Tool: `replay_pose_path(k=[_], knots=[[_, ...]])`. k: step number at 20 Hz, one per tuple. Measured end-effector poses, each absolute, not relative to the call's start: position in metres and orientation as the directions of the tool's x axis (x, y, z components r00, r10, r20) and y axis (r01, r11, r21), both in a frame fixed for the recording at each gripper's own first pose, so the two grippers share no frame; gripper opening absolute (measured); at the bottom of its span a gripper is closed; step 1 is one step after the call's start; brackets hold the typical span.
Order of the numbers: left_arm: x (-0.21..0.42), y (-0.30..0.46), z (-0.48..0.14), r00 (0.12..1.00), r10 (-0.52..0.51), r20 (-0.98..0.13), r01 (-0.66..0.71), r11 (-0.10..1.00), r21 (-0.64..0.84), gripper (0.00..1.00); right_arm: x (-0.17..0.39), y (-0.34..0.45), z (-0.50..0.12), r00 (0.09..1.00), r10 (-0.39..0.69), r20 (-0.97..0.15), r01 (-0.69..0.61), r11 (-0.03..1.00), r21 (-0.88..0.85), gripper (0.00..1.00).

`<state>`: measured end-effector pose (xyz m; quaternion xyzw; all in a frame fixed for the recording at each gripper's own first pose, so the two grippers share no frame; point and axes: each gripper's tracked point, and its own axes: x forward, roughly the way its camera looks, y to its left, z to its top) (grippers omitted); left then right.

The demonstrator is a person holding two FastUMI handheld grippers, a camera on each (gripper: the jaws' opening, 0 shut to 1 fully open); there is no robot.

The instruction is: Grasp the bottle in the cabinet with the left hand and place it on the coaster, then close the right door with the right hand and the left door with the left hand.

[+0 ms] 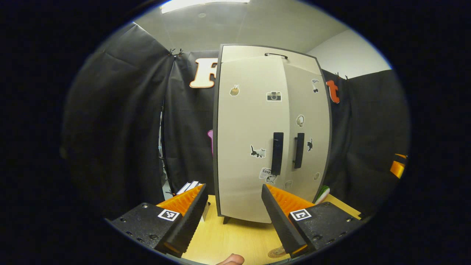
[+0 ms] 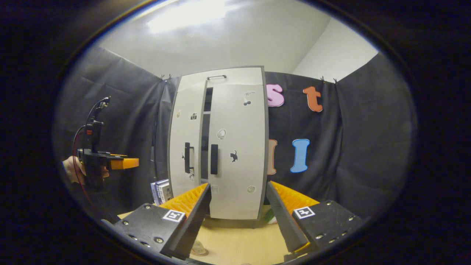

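in the left gripper view the left claw [image 1: 232, 217] is held wide apart with nothing between its fingers, above the wooden bench [image 1: 235, 239]. at 12 o'clock stands the pale cabinet [image 1: 270, 136] with stickers. its left door [image 1: 250, 140] and right door [image 1: 307, 132] look nearly shut, black handles side by side. a round wooden coaster [image 1: 276, 252] lies at 5 o'clock on the bench; i cannot tell where the bottle is.

in the right gripper view the right claw [image 2: 237, 217] also gapes, holding nothing. a dark gap shows between the doors. books [image 2: 161, 191] stand at 9 o'clock of the cabinet's foot. farther toward 9 o'clock a hand [image 2: 73, 169] holds the other gripper.
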<state>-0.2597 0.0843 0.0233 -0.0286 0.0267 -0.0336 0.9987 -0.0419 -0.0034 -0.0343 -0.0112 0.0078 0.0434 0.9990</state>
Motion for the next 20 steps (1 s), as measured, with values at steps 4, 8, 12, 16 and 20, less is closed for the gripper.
replay_pose_path(k=[4, 8, 12, 16, 20], knots=[[-0.263, 0.087, 0.024, 0.995, -0.088, -0.047, 0.086, 0.995, -0.058, 0.94, -0.052, -0.014, -0.027, 1.000, 0.006, 0.008, -0.006, 1.000, -0.024, 0.92], [-0.265, 0.085, 0.015, 0.993, -0.102, -0.063, 0.098, 0.994, -0.053, 0.94, -0.057, -0.009, -0.028, 1.000, 0.002, -0.001, -0.002, 1.000, 0.027, 0.92], [-0.273, 0.084, 0.009, 0.989, -0.121, -0.081, 0.116, 0.991, -0.062, 0.92, -0.062, -0.014, -0.028, 1.000, -0.017, -0.014, 0.017, 1.000, 0.014, 0.92], [-0.278, 0.084, 0.010, 0.986, -0.139, -0.088, 0.134, 0.989, -0.065, 0.94, -0.064, -0.006, -0.023, 1.000, -0.004, -0.014, 0.004, 1.000, 0.018, 0.92], [-0.278, 0.084, 0.009, 0.987, -0.134, -0.085, 0.129, 0.990, -0.063, 0.94, -0.069, -0.012, -0.022, 1.000, 0.002, -0.024, -0.002, 1.000, 0.002, 0.92]])
